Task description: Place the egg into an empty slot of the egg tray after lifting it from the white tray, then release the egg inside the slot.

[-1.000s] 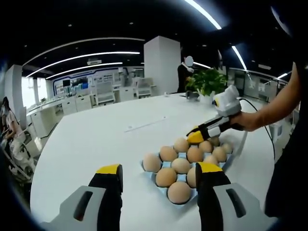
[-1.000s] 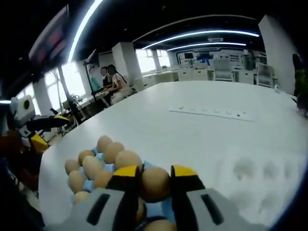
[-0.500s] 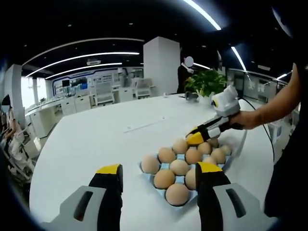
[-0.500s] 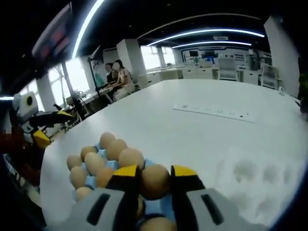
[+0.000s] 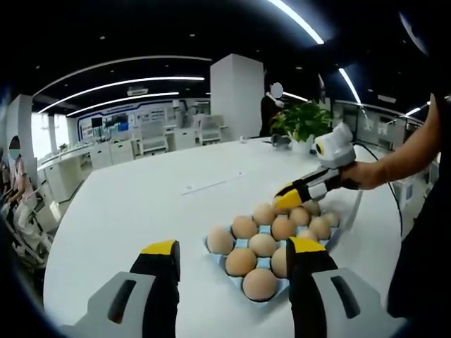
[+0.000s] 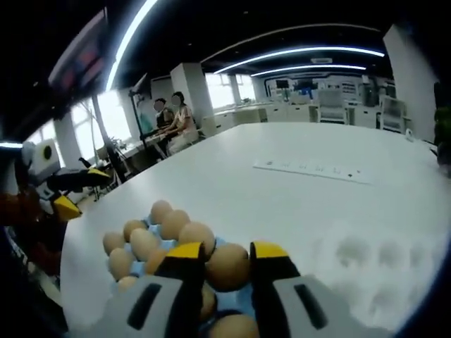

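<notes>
Right hand-held gripper is clamped on the egg, jaws pressed to both sides of it. In the right gripper view the egg sits between the yellow tips, carried above the egg tray, not seated in any slot.

Key relation: tray lies directly below and slightly forward-left of the held egg. The rows of eggs already in the tray run away to the left of the jaws; blue tray material shows just under and behind the held egg, so that looks like the nearest free slot, though I can't confirm it's empty from this angle. The move looks like mostly straight down, little lateral travel.

In the left gripper view the right hand-held gripper hangs over the far edge of the egg tray, jaws pointing down-left along the tray's long axis. White tray is right of the right gripper's jaws on the worktop, with moulded dimples visible, near but apart from the egg tray.

Left hand-held gripper stands wide apart, holding nothing, at the near end of the tray, hovering off it. Right one is the only one in position.

Risk, as I judge it: a descent into an occupied slot or onto a neighbouring egg, given tight spacing.
</notes>
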Demonstrator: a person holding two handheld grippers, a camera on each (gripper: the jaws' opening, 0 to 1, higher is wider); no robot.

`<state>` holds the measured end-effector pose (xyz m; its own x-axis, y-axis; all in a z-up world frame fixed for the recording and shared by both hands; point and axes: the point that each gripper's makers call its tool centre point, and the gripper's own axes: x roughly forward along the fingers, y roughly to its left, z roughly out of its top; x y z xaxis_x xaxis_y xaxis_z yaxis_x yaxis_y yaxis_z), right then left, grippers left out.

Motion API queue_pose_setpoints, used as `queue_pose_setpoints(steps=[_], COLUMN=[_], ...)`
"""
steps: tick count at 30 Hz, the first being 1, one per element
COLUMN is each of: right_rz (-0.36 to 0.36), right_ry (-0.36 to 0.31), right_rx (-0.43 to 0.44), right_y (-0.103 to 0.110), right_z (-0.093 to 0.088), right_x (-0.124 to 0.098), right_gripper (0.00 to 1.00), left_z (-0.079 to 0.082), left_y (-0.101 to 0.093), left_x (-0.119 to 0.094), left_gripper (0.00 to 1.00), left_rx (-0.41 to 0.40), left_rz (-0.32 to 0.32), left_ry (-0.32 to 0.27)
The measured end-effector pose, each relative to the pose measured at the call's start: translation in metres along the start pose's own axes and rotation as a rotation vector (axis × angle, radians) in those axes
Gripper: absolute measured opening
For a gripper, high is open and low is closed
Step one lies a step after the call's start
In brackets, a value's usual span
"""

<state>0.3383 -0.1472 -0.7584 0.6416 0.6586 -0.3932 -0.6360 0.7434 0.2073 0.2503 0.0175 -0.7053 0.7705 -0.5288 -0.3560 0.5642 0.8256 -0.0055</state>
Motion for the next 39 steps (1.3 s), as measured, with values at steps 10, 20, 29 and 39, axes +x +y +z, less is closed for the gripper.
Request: queue_pose_setpoints(steps=[10, 20, 29, 39], right_rz=[-0.174, -0.475, -0.774, -0.814], right_ry=[-0.094, -0.145, -0.116, -0.058], right_rx=[0.019, 0.034, 0.091, 0.134], right_y=[-0.059, -0.152, -0.237, -0.26], right_z=[0.008, 0.006, -0.021, -0.046], right_x=[-0.049, -0.121, -0.191, -0.201], right_gripper=[0.25, 0.26, 0.25, 0.26], left_z=[0.001, 0.002, 0.003, 0.002], left_y=[-0.002, 0.0, -0.002, 0.0], left_x=[0.002, 0.003, 0.005, 0.003], left_gripper=[0.61, 0.62, 0.61, 0.61], left_rx=[0.002, 0.004, 0.009, 0.006], left_rz=[-0.006, -0.004, -0.013, -0.005], left_ry=[-0.001, 0.001, 0.003, 0.006])
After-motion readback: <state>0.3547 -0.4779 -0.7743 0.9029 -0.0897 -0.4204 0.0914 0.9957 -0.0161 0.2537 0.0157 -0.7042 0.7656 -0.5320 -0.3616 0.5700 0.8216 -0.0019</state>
